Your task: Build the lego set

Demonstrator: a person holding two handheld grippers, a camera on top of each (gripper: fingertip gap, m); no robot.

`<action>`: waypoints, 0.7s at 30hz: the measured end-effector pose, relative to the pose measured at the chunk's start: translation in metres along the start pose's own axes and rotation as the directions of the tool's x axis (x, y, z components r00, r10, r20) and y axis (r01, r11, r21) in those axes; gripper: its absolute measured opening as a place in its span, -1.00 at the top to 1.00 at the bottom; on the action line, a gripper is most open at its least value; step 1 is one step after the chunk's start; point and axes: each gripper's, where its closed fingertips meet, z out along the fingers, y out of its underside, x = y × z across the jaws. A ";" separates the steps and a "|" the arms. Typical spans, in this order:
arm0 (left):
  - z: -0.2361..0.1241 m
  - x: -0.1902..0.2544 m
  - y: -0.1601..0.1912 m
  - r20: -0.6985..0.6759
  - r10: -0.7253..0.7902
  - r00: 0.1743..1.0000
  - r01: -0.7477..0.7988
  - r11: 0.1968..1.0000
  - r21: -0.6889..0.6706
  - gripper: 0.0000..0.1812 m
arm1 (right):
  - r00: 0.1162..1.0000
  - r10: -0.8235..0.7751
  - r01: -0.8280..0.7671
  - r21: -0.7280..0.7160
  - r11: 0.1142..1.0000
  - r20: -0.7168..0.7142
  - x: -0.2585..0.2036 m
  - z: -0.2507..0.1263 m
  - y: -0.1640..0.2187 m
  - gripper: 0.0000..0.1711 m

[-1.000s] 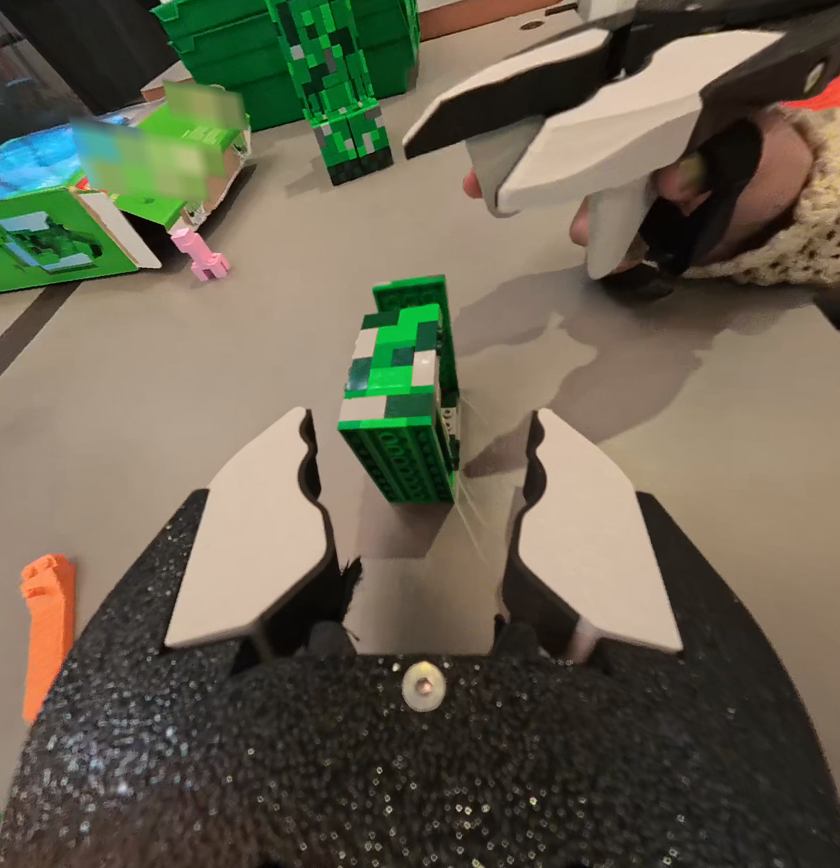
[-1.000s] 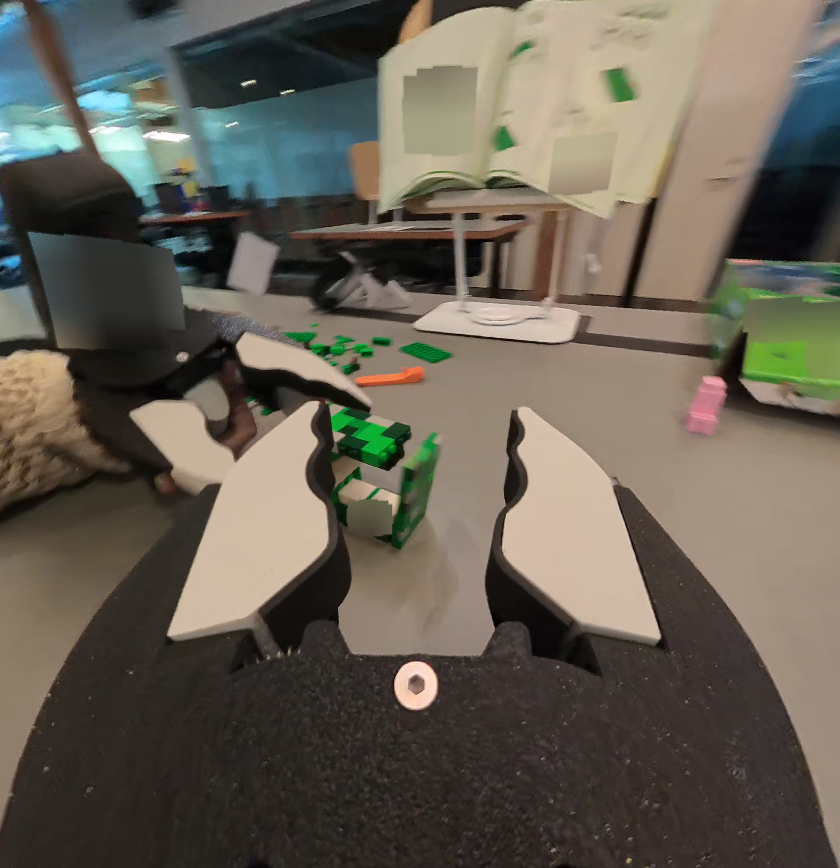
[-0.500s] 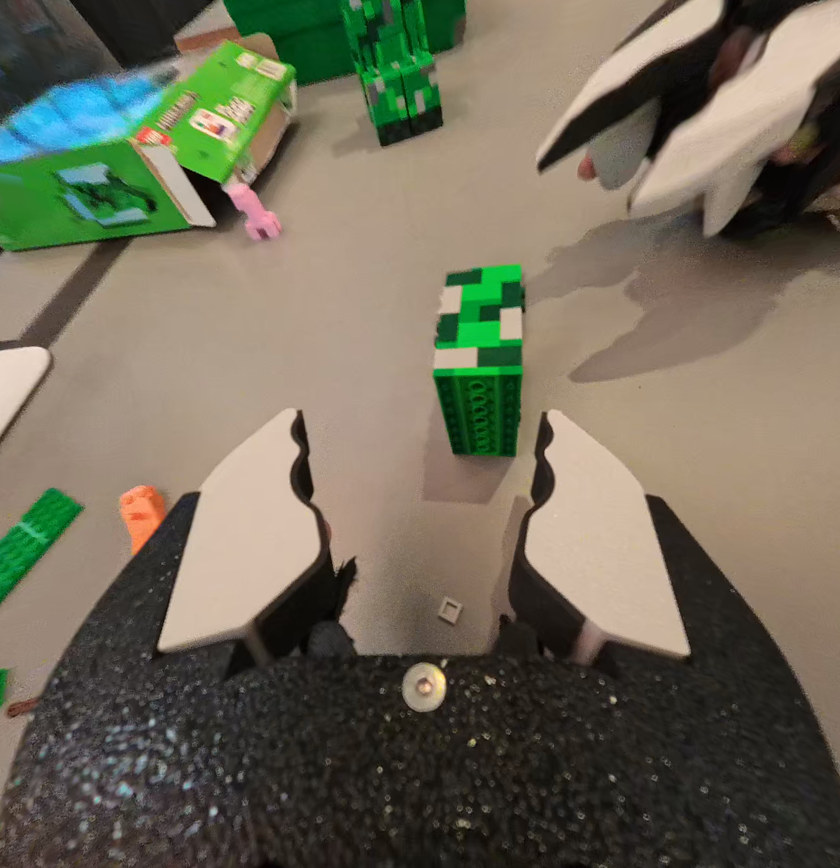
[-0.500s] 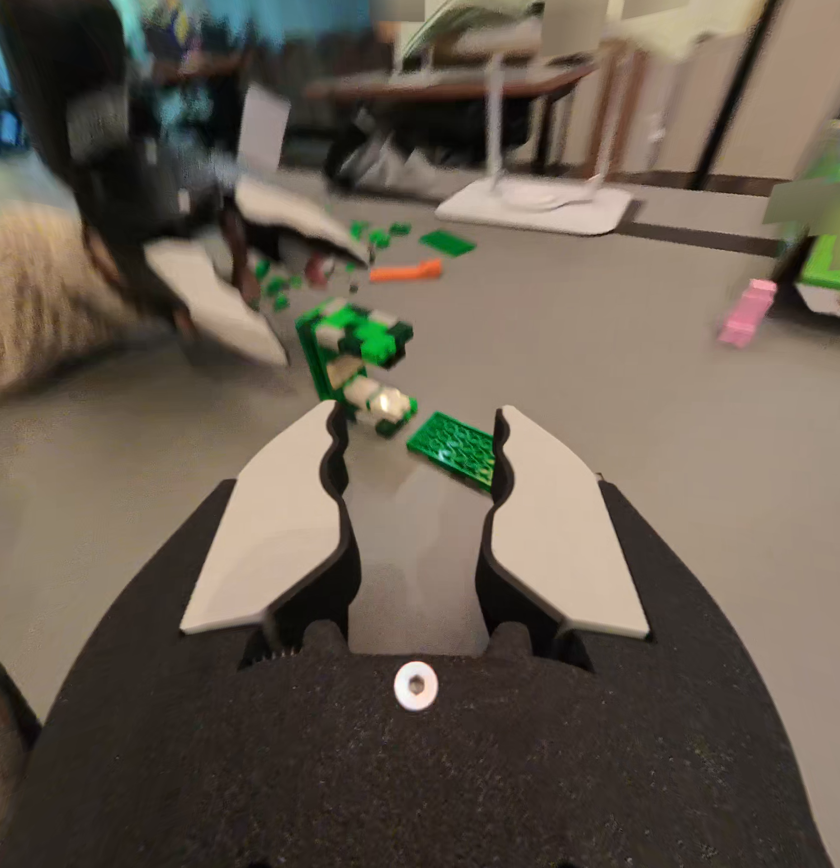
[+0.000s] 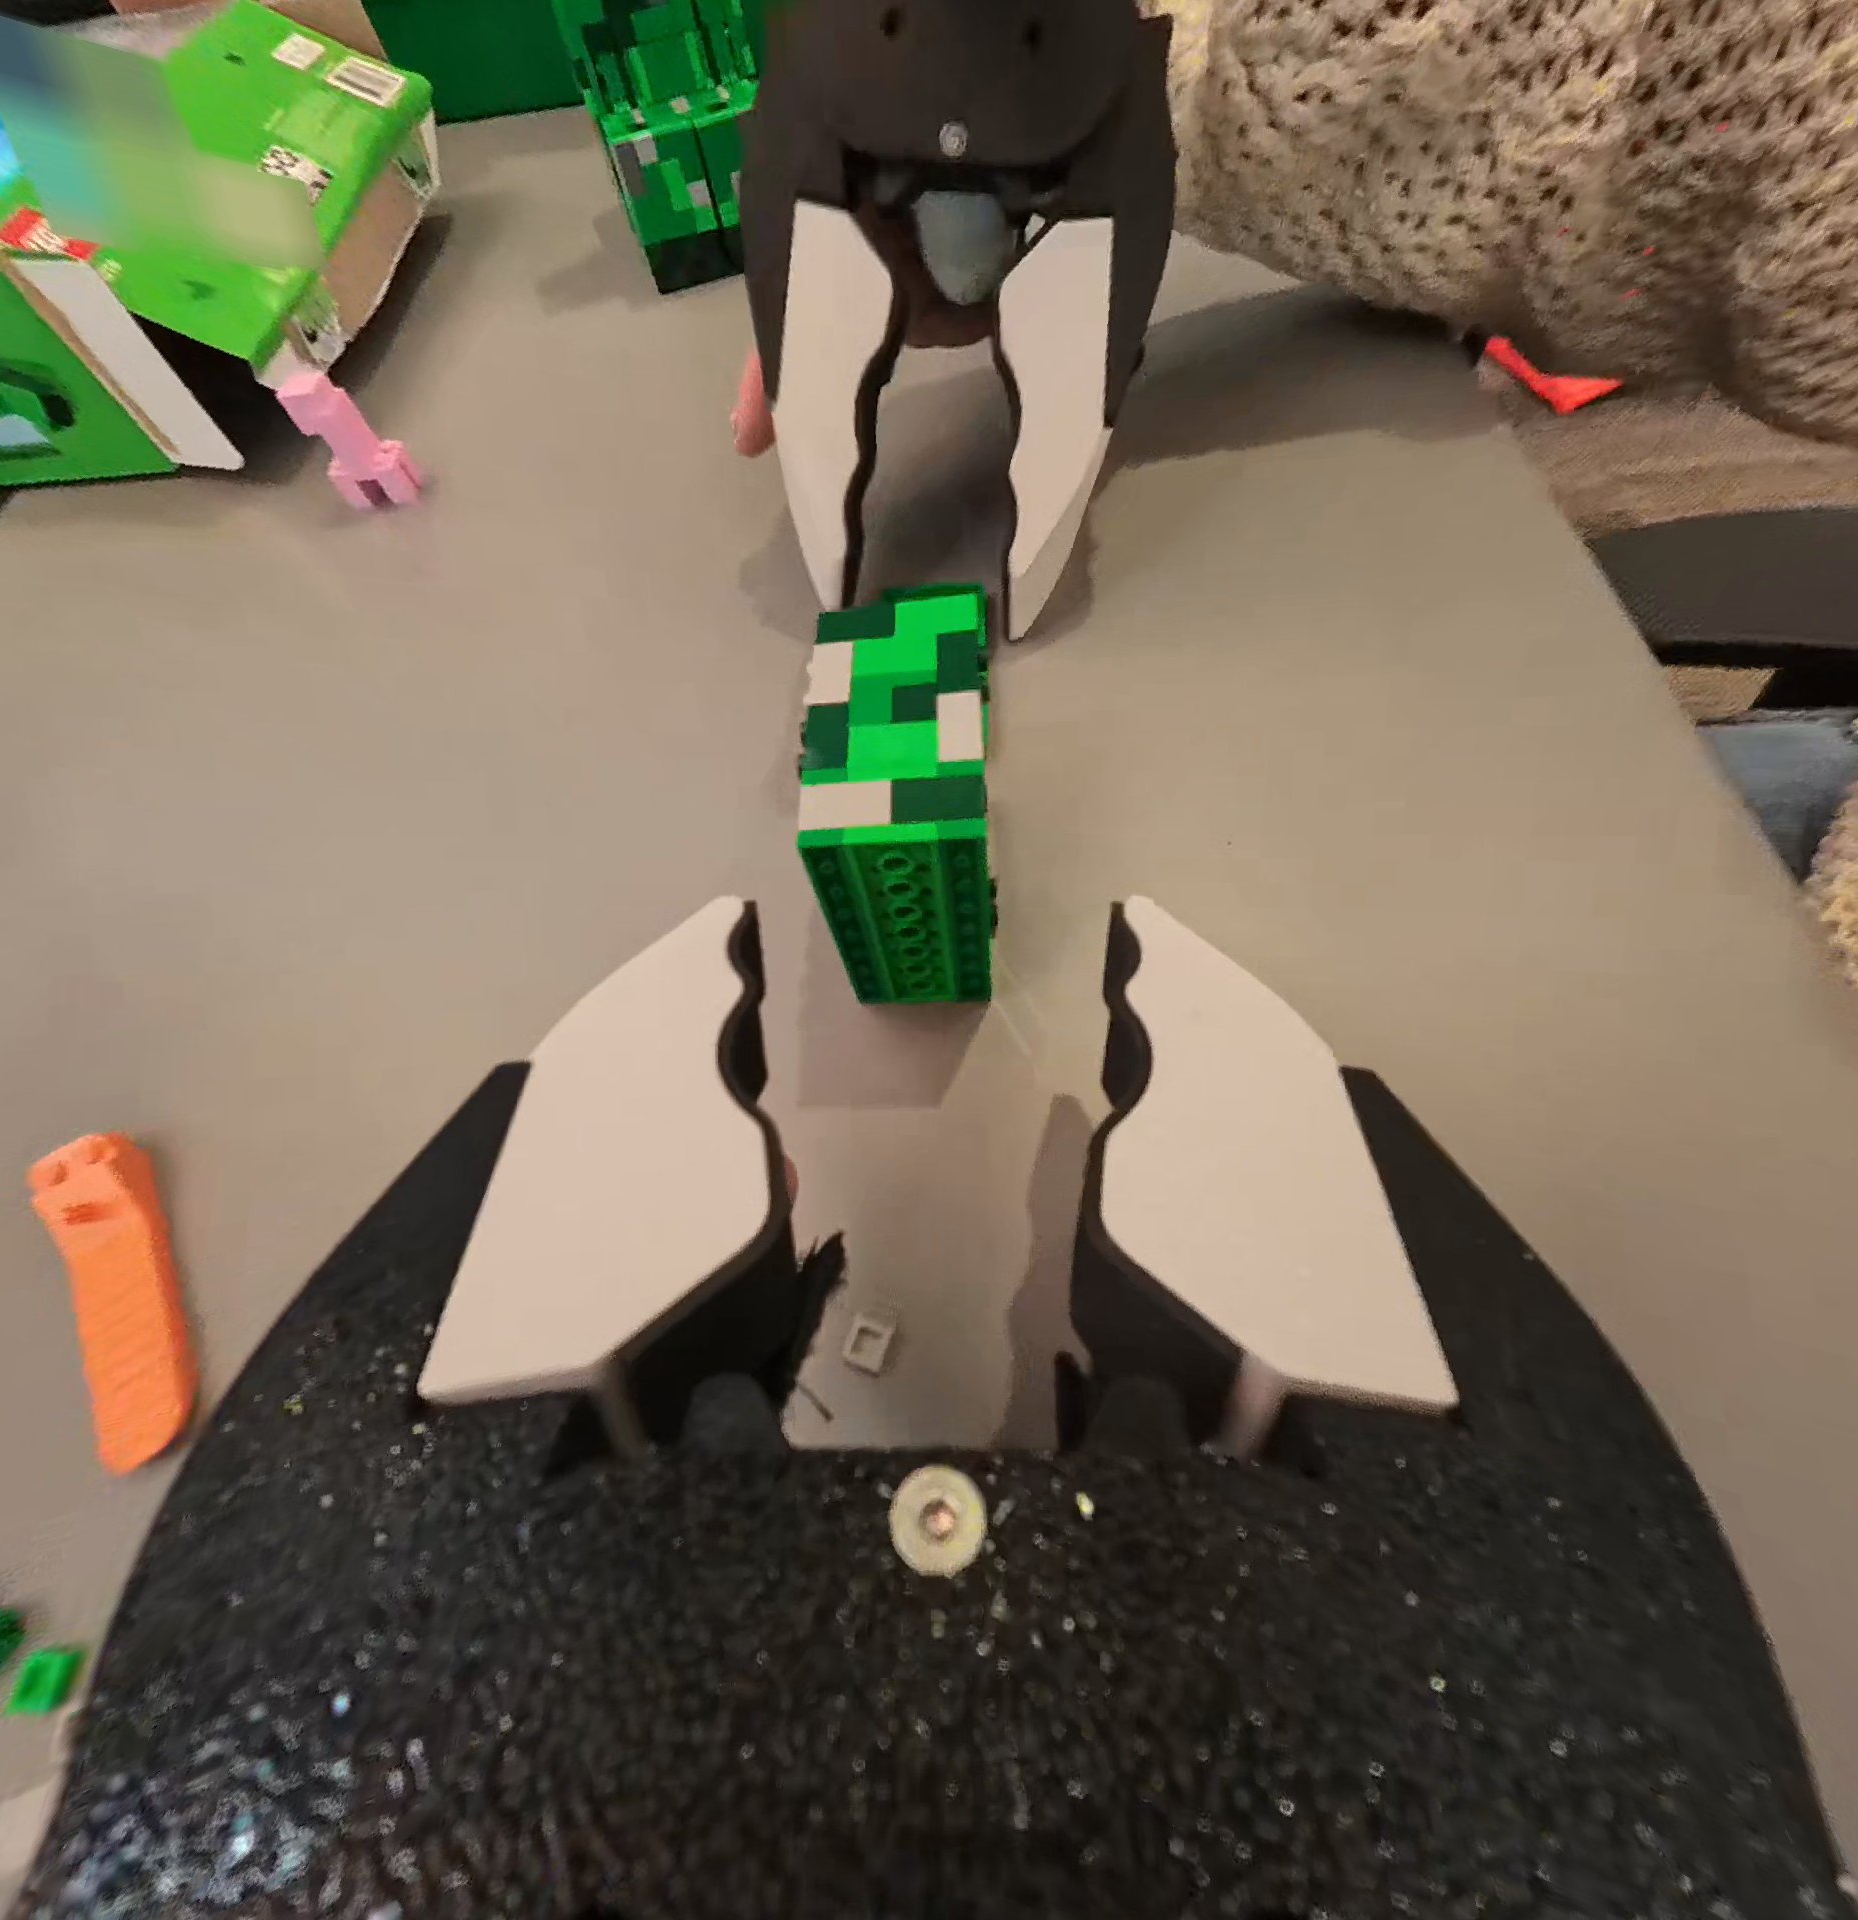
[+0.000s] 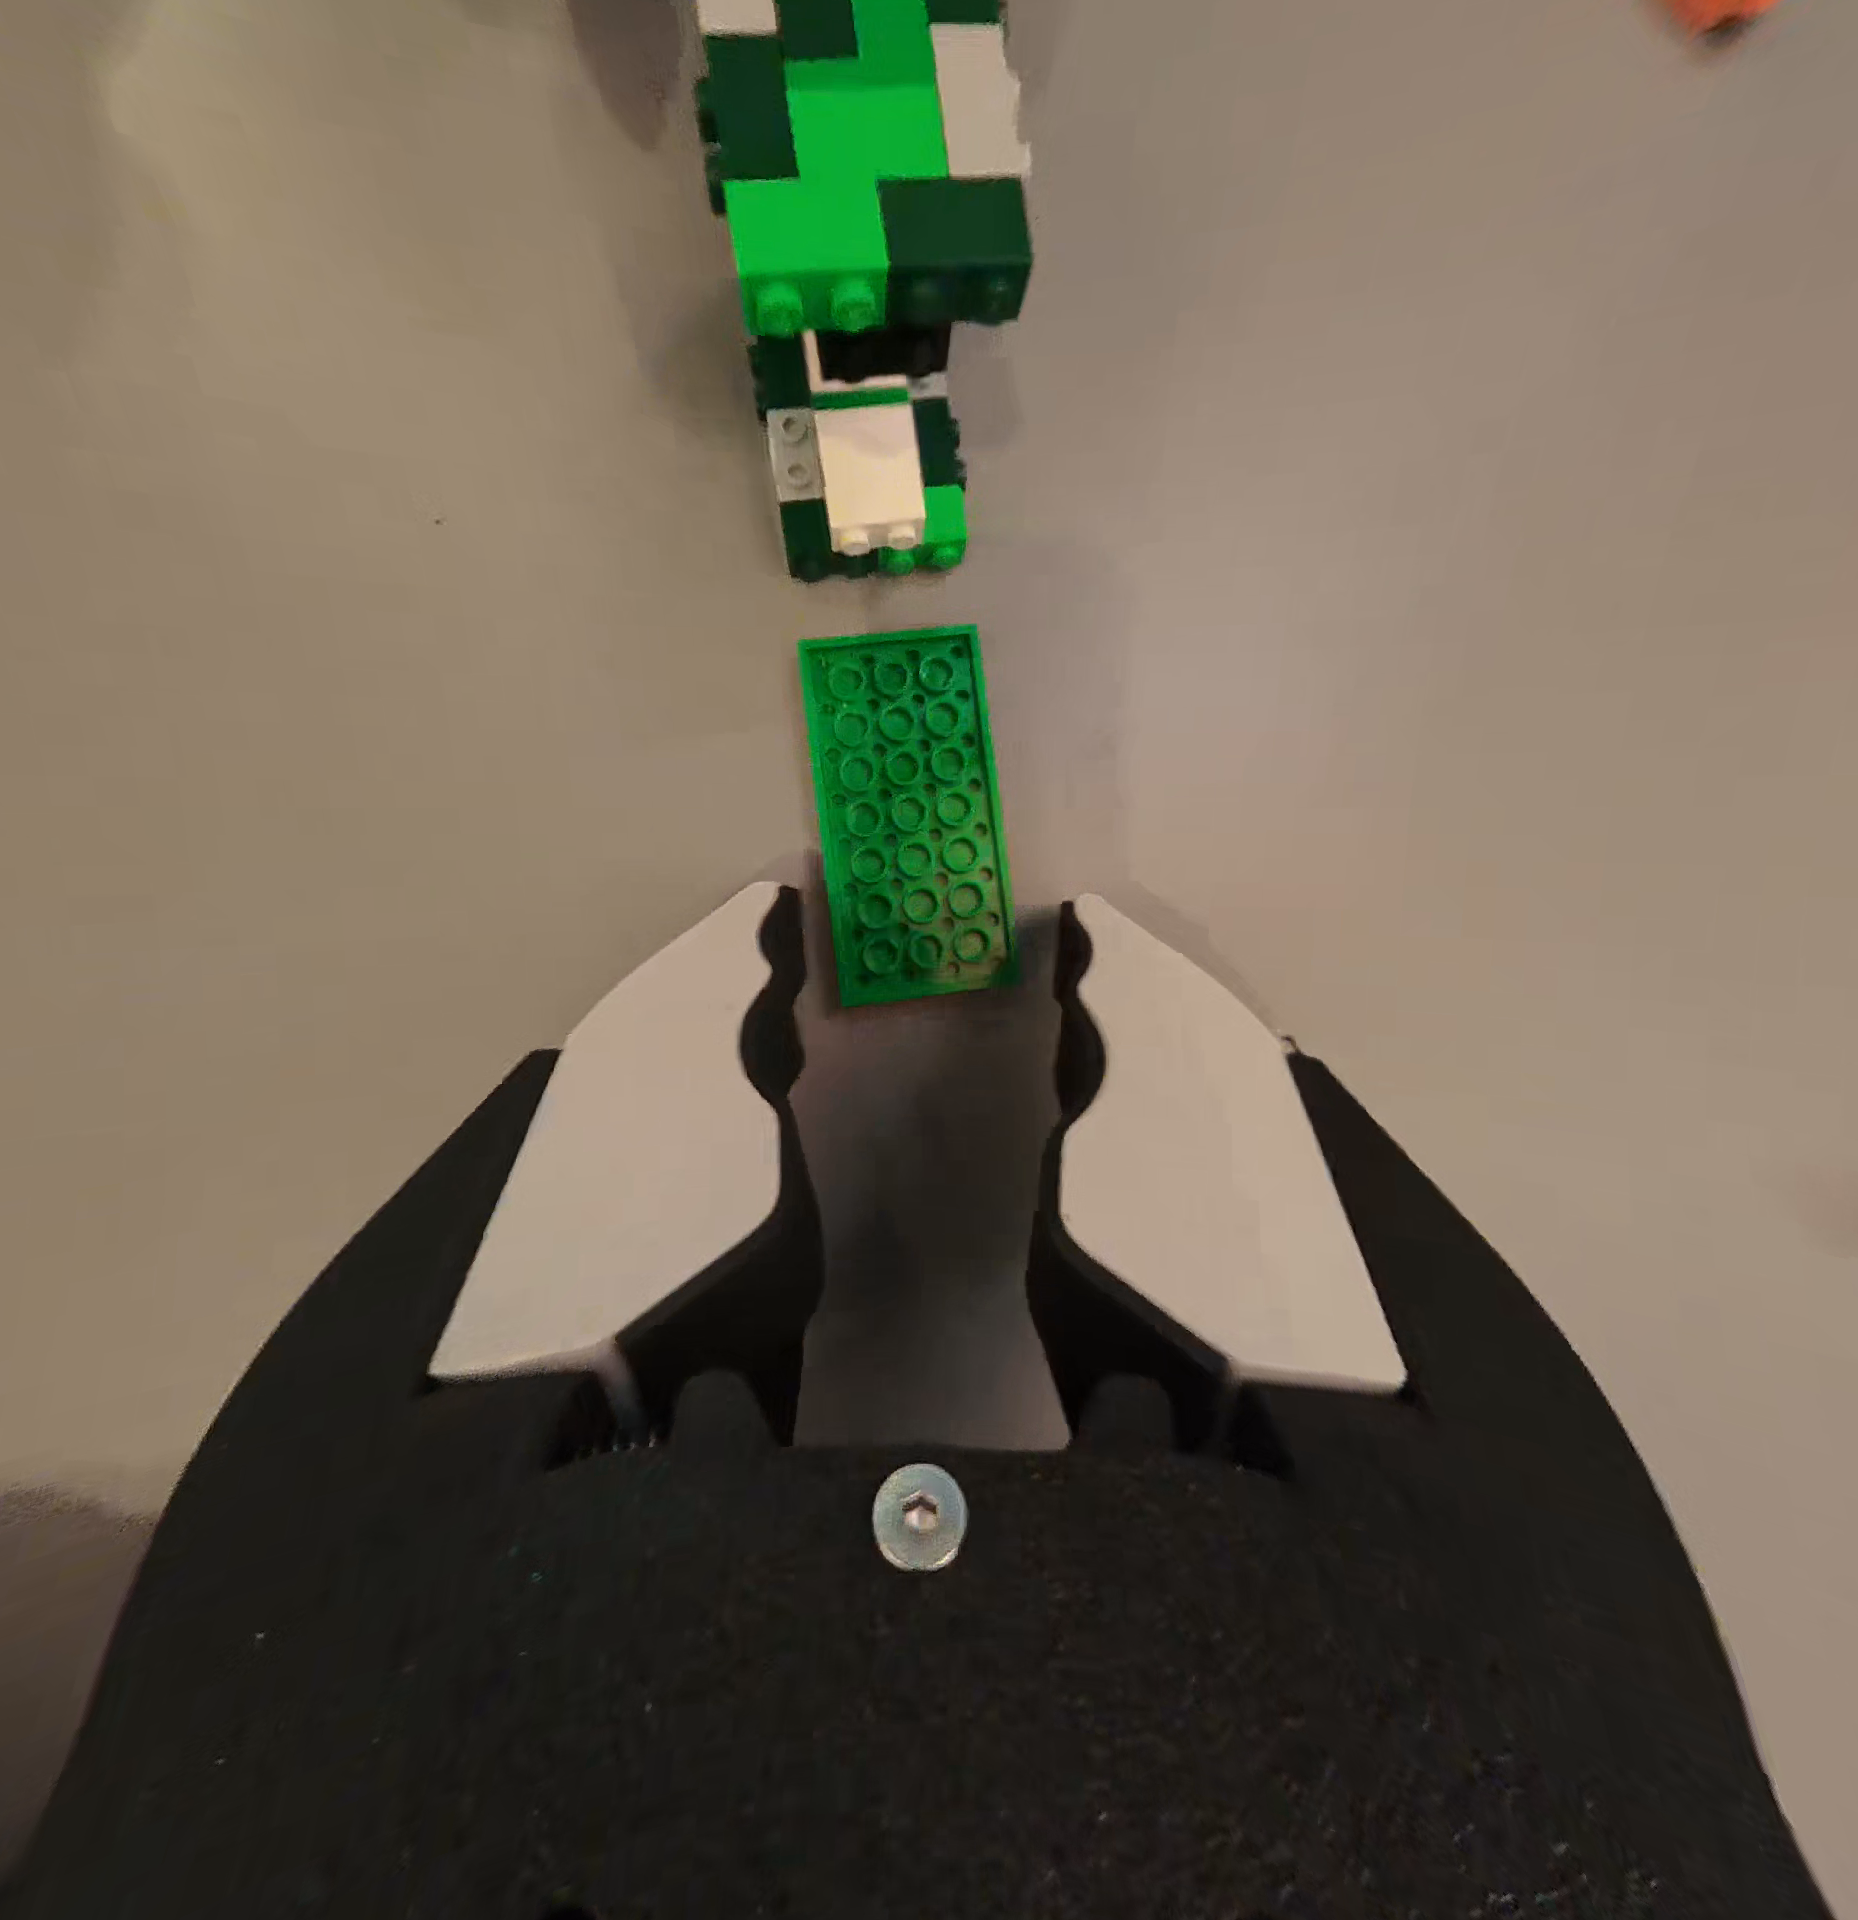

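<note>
Where right tongs (image 6: pixel 930 914) hovered aside, now over green plate (image 6: pixel 909 816), block (image 6: pixel 873 197) beyond

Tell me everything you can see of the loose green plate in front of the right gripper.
The green plate is a flat rectangular piece of glossy plastic, lying underside up on the grey table, so rows of round sockets show. Its long axis runs away from the camera. A narrow gap separates its far end from the block. Its near end lies between the tips of the open right gripper; contact is not visible.

Brick block (image 6: pixel 868 187) cut off at top edge
</note>
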 end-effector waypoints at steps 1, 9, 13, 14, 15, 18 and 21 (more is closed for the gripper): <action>0.003 0.000 0.000 -0.002 -0.017 1.000 0.017 1.000 -0.002 0.30 | 0.999 -0.007 0.008 -0.018 1.000 0.035 -0.003 0.001 -0.001 0.60; 0.013 0.007 -0.009 0.007 -0.108 0.994 0.107 0.994 0.027 0.22 | 0.978 -0.203 0.208 -0.290 0.934 0.048 0.007 -0.021 -0.003 0.62; 0.018 0.017 -0.010 0.108 -0.120 0.987 0.124 0.992 -0.028 0.22 | 0.943 -0.331 0.319 -0.391 0.863 0.040 0.015 -0.038 -0.012 0.62; 0.019 0.021 -0.011 0.129 -0.141 0.981 0.147 0.989 -0.036 0.21 | 0.931 -0.362 0.346 -0.406 0.846 0.038 0.017 -0.041 -0.014 0.62; 0.021 0.029 -0.013 0.125 -0.162 0.979 0.168 0.985 -0.039 0.19 | 0.918 -0.394 0.372 -0.420 0.828 0.036 0.019 -0.044 -0.016 0.61; 0.028 0.066 -0.021 0.024 -0.164 0.986 0.166 0.984 -0.070 0.17 | 0.862 -0.506 0.457 -0.452 0.766 0.014 0.026 -0.052 -0.024 0.62; 0.016 0.055 -0.029 0.125 0.010 0.992 0.003 0.995 -0.101 0.25 | 0.781 -0.623 0.538 -0.476 0.696 -0.028 0.028 -0.065 -0.038 0.62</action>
